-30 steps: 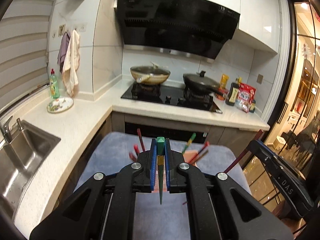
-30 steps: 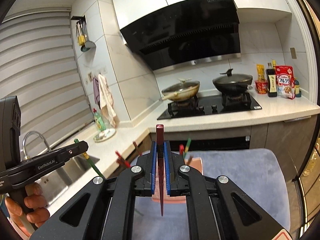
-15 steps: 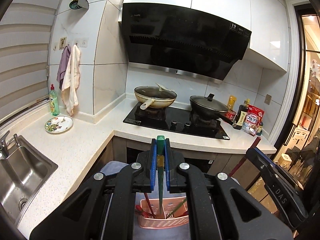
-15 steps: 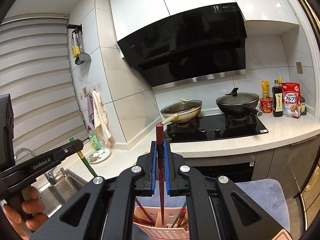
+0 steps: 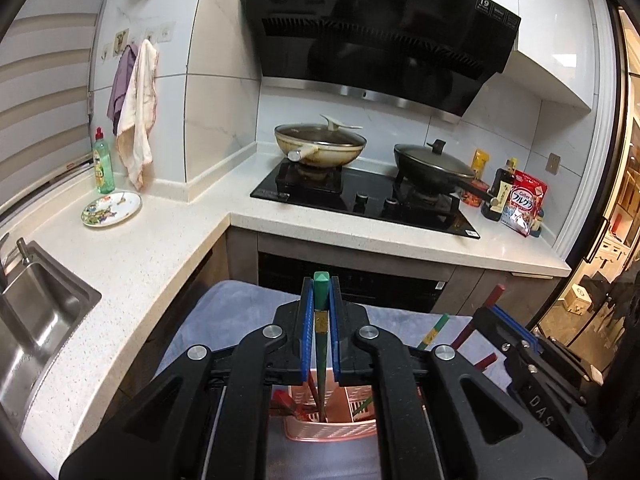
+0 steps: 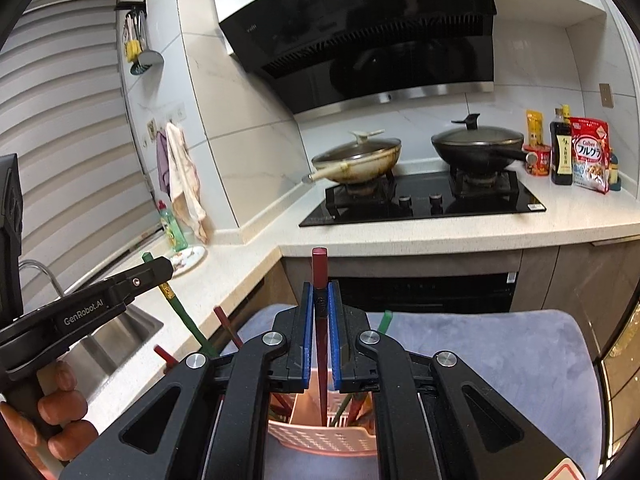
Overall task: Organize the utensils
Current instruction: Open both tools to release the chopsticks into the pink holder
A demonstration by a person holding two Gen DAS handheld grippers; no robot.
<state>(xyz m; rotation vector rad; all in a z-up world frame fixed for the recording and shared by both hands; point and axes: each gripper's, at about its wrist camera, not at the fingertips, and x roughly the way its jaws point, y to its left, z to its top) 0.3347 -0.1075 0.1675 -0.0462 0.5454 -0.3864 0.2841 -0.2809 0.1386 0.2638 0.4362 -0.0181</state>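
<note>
My left gripper (image 5: 321,312) is shut on a green chopstick (image 5: 321,344) held upright, its tip down inside the pink slotted utensil basket (image 5: 332,428). My right gripper (image 6: 320,316) is shut on a dark red chopstick (image 6: 320,320), also upright with its tip inside the same basket (image 6: 320,436). Several red and green chopsticks stand in the basket. The left gripper also shows at the left of the right wrist view (image 6: 160,270), and the right gripper at the right of the left wrist view (image 5: 492,312).
The basket stands on a blue-grey cloth (image 6: 480,352) over a low surface. Behind are the white counter (image 5: 152,248), a hob with two lidded pans (image 5: 320,148), a sink (image 5: 32,312) at left, a plate (image 5: 112,209) and bottles (image 6: 560,152).
Both grippers have tilted and come down over the basket. The chopstick tips now reach into the basket, which was lower in view half a second ago.
</note>
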